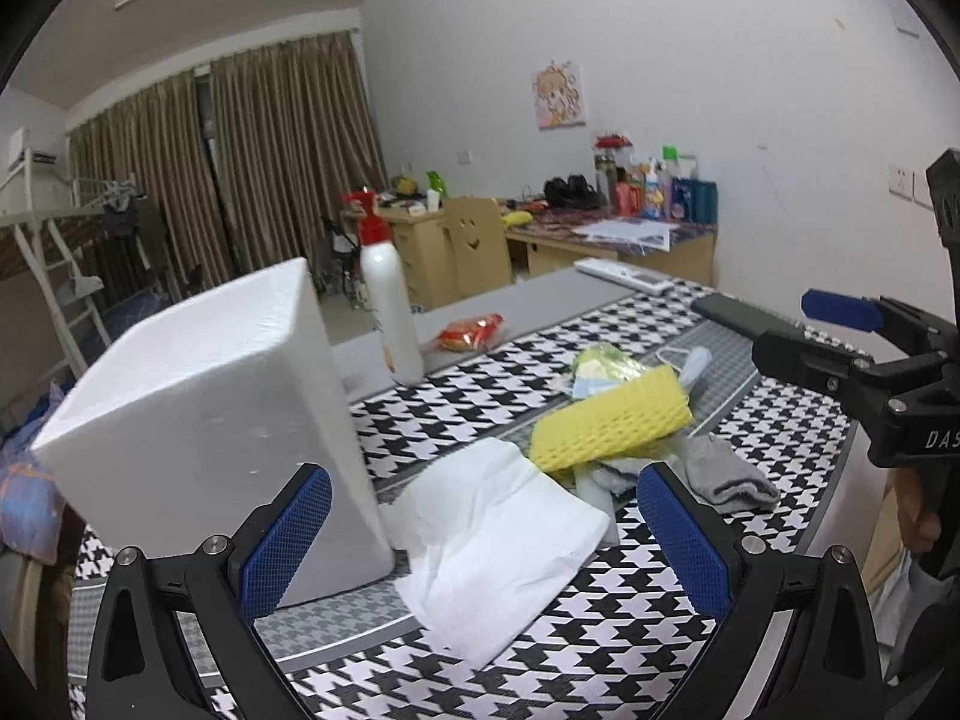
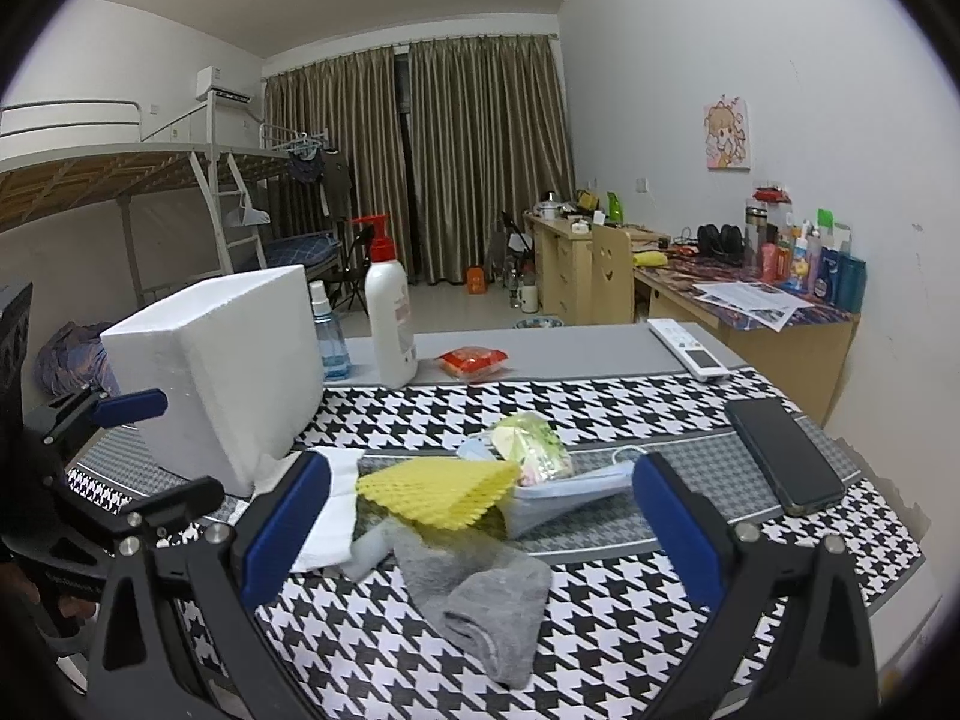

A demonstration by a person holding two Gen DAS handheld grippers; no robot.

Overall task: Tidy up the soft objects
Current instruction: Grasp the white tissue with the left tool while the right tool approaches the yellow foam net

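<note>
Soft heap on the houndstooth worktop [image 2: 600,648]

We hold both grippers' jaws wide apart, empty: left gripper [image 1: 480,546] over folded white tissue [image 1: 504,546], right gripper [image 2: 480,534] over ribbed grey sock [image 2: 480,594] and yellow foam netting [image 2: 444,489].

Foam box [image 1: 198,420]: white styrofoam, matt, w/ fine grainy surface. Tissue [image 1: 498,546]: thin white paper, soft, a bit creased. Yellow foam net [image 1: 612,420]: spongy mesh. Grey sock [image 2: 474,594]: knitted cloth, matt. Face mask [image 2: 570,492]: light blue non-woven fabric. Tablecloth [image 2: 630,630]: houndstooth cloth, b/w. Phone [image 2: 783,456]: glossy black. Lotion bottle [image 2: 391,318]: smooth white plastic. Gripper pads [image 1: 285,540]: blue, textured.
</note>
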